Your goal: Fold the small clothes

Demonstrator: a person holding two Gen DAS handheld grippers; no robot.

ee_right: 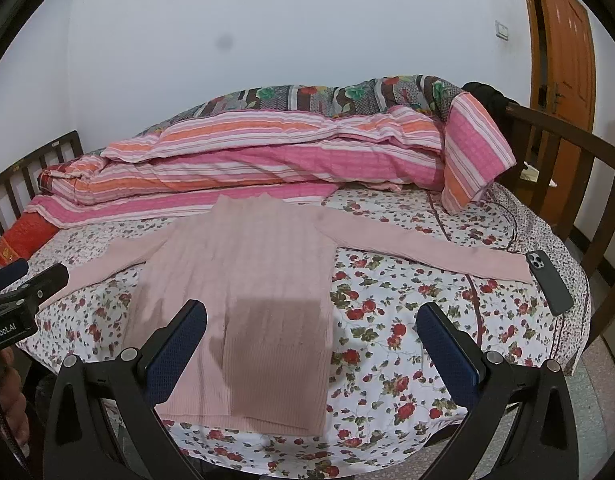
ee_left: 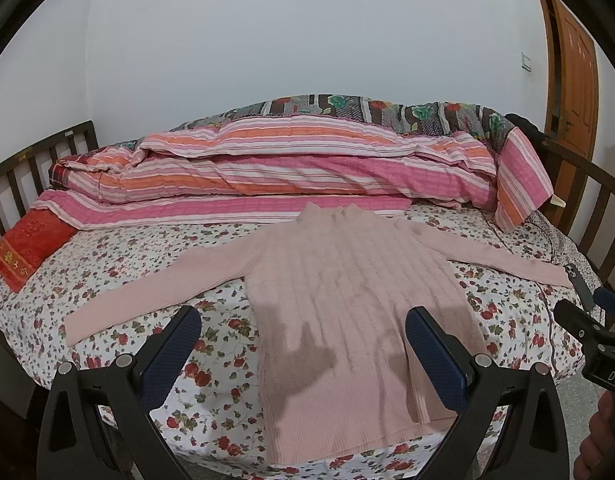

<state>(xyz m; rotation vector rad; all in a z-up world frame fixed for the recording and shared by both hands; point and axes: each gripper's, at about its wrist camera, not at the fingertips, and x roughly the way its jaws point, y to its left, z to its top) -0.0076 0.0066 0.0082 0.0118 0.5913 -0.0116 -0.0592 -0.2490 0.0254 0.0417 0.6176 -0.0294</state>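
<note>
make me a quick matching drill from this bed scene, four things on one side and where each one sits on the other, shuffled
Things:
1. pink sweater
2. phone
3. red cushion
4. striped quilt

Places:
A. far left of the bed, by the slatted end
B. flat in the middle of the floral sheet, sleeves spread
C. bunched along the wall side
D. at the tip of the sweater's right sleeve

Pairs: 1-B, 2-D, 3-A, 4-C

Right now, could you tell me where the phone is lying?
The dark phone lies on the floral bedsheet at the bed's right edge in the right wrist view, touching or just beside the cuff of the pink sweater's right-hand sleeve.
</note>
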